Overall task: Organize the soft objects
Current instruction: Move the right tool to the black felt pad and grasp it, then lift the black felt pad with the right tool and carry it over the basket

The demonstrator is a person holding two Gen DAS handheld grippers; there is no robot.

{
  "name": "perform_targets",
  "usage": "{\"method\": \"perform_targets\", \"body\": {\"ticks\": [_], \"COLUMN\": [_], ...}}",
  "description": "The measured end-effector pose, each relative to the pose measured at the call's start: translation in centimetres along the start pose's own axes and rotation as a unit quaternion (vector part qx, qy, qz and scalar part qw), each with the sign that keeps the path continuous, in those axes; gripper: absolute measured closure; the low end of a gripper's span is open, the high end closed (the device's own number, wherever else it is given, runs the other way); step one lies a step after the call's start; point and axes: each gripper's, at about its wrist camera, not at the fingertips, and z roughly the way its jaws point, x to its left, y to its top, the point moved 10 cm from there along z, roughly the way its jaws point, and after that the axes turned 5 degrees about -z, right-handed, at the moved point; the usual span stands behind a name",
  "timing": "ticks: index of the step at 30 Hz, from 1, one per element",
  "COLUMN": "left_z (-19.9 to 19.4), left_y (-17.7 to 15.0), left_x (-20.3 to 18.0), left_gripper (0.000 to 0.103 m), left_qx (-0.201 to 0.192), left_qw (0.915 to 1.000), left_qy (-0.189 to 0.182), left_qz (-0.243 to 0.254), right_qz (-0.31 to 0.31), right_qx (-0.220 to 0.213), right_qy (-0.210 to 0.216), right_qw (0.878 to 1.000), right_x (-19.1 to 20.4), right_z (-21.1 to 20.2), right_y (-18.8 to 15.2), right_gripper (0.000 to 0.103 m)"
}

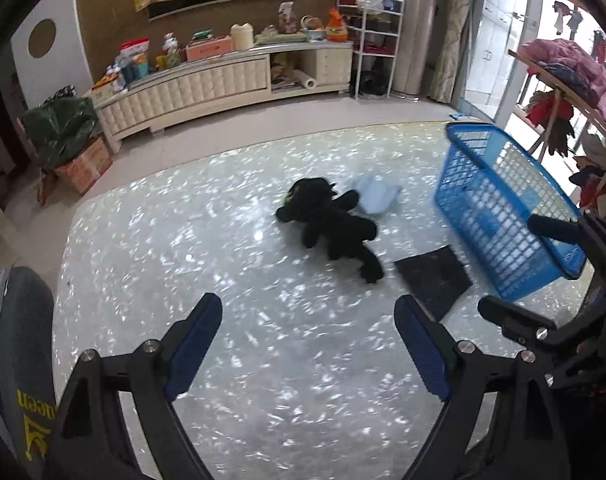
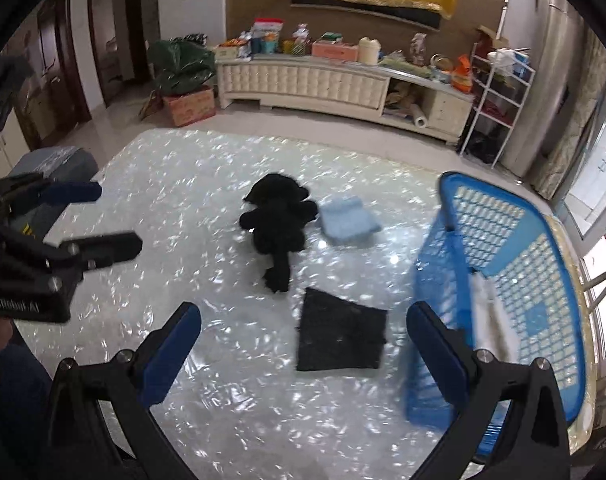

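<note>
Both hand-held grippers, left [image 1: 307, 344] & right [image 2: 303, 354], were spread, empty. Black plush toy [image 2: 277, 228] lay mid-surface [image 2: 207, 184] by blue cloth [image 2: 349, 220]. Prob. light, squashy; best pinched at torso.

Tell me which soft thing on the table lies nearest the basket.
The flat black cloth, lying just beside the blue basket. The black plush and the light blue cloth lie farther off.
</note>
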Motion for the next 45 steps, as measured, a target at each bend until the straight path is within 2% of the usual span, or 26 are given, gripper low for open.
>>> {"method": "perform_targets", "body": {"ticks": [7, 14, 17, 24, 29, 36, 37, 40, 42, 44, 45], "left_z": [1.9, 3.8, 4.2, 5.1, 5.2, 5.6, 5.5, 5.5, 5.5, 5.5, 5.5], "left_y": [-1.3, -2.1, -2.4, -2.8, -2.9, -3.2, -3.2, -3.3, -3.3, -3.3, -3.4], "left_x": [0.5, 1.0, 1.4, 1.7, 1.5, 1.3, 1.3, 1.3, 1.3, 1.4, 1.4], "left_gripper": [0.017, 0.017, 0.017, 0.016, 0.016, 0.017, 0.017, 0.017, 0.017, 0.017, 0.017], "left_qx": [0.018, 0.034, 0.038, 0.048, 0.049, 0.056, 0.055, 0.054, 0.054, 0.054, 0.054], "left_qw": [0.9996, 0.9991, 0.9989, 0.9982, 0.9983, 0.9980, 0.9980, 0.9980, 0.9979, 0.9979, 0.9978], "left_qy": [-0.013, -0.011, -0.009, -0.013, -0.012, -0.012, -0.013, -0.014, -0.014, -0.015, -0.015], "left_qz": [-0.014, -0.020, -0.027, -0.034, -0.030, -0.028, -0.028, -0.030, -0.032, -0.034, -0.034], "right_qz": [0.003, 0.020, 0.027, 0.037, 0.037, 0.031, 0.030, 0.030, 0.029, 0.031, 0.031], "right_qx": [0.045, 0.084, 0.096, 0.116, 0.126, 0.120, 0.117, 0.111, 0.108, 0.107, 0.107], "right_qy": [0.021, 0.007, 0.002, 0.003, 0.002, -0.010, -0.010, -0.007, -0.014, -0.024, -0.028], "right_qw": [0.999, 0.996, 0.995, 0.993, 0.991, 0.992, 0.993, 0.993, 0.994, 0.994, 0.993], "right_x": [1.2, 0.0, -0.7, -1.1, -1.3, -1.5, -1.5, -1.5, -1.7, -2.8, -3.1], "right_z": [4.6, 8.0, 9.2, 11.0, 11.8, 11.7, 11.6, 11.4, 11.0, 11.4, 11.4], "right_y": [-1.7, -3.5, -4.2, -5.2, -5.7, -6.1, -6.1, -6.3, -6.5, -6.4, -6.5], "right_gripper": [0.000, 0.000, 0.009, 0.012, 0.027, 0.036, 0.041, 0.045, 0.055, 0.074, 0.077]}}
